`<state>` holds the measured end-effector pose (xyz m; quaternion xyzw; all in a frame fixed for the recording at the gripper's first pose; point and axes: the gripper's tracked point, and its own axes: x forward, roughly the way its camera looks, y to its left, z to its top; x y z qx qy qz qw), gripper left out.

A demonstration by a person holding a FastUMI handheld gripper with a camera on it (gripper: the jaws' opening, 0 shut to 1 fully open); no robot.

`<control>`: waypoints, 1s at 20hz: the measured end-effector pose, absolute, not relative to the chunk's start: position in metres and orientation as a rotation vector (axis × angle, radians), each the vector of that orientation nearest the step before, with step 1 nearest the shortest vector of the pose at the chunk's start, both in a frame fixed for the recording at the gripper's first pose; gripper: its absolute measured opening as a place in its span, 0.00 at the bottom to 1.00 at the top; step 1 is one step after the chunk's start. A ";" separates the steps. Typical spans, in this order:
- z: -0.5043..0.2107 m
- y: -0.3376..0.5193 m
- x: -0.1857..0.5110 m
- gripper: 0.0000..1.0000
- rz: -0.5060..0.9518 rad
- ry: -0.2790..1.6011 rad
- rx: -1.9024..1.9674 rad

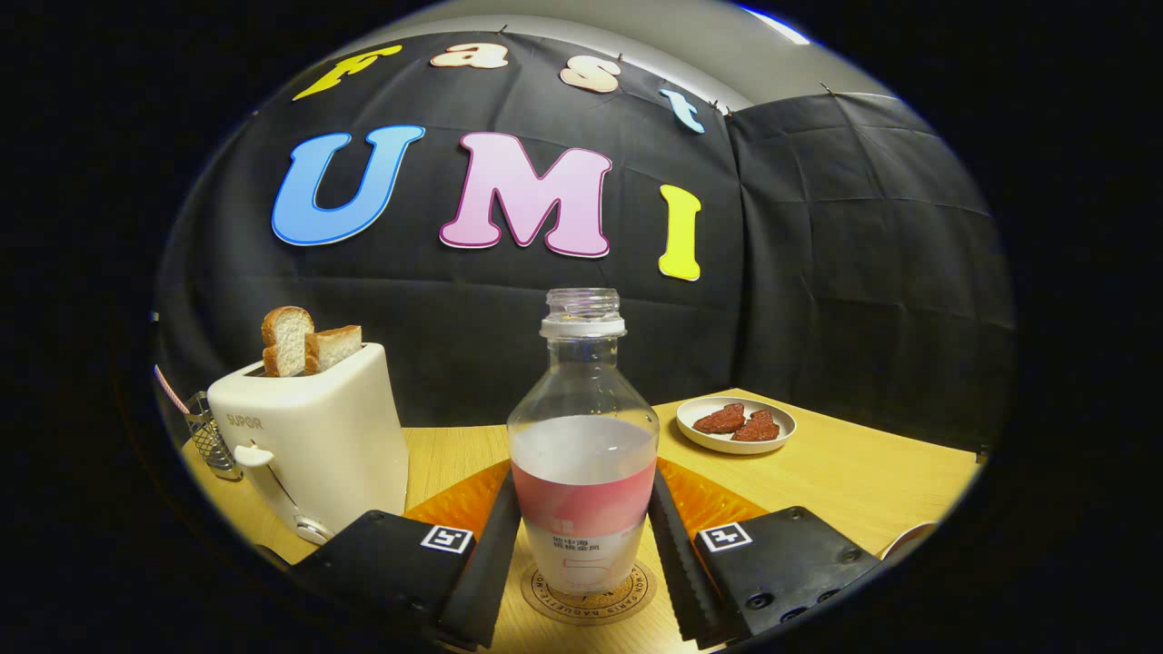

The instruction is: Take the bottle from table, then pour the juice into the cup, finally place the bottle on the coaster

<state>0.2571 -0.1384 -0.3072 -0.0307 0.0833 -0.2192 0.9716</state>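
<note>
A clear plastic bottle (582, 427) with no cap and a pink label stands upright between my two fingers. It holds pale liquid up to about the top of the label. My gripper (583, 481) is shut on the bottle, one finger pressed against each side of its lower body. The bottle's base sits over a round cork coaster (548, 596) on the wooden table (854, 472); I cannot tell whether it touches the coaster. A curved white rim (909, 538), possibly the cup, shows beyond the right finger, mostly hidden.
A white toaster (313, 440) with two bread slices stands to the left of the bottle, with a wire holder (211, 443) behind it. A small white plate (736, 424) with reddish-brown pieces lies beyond the bottle to the right. Black cloth walls close the back.
</note>
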 end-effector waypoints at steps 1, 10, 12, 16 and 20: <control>-0.310 -0.138 0.258 0.75 -0.447 0.171 -0.055; -0.325 -0.142 0.256 0.77 -0.470 0.184 -0.021; -0.326 -0.143 0.256 0.78 -0.476 0.188 -0.021; -0.330 -0.147 0.252 0.96 -0.491 0.209 -0.020; -0.327 -0.146 0.248 1.00 -0.486 0.205 -0.003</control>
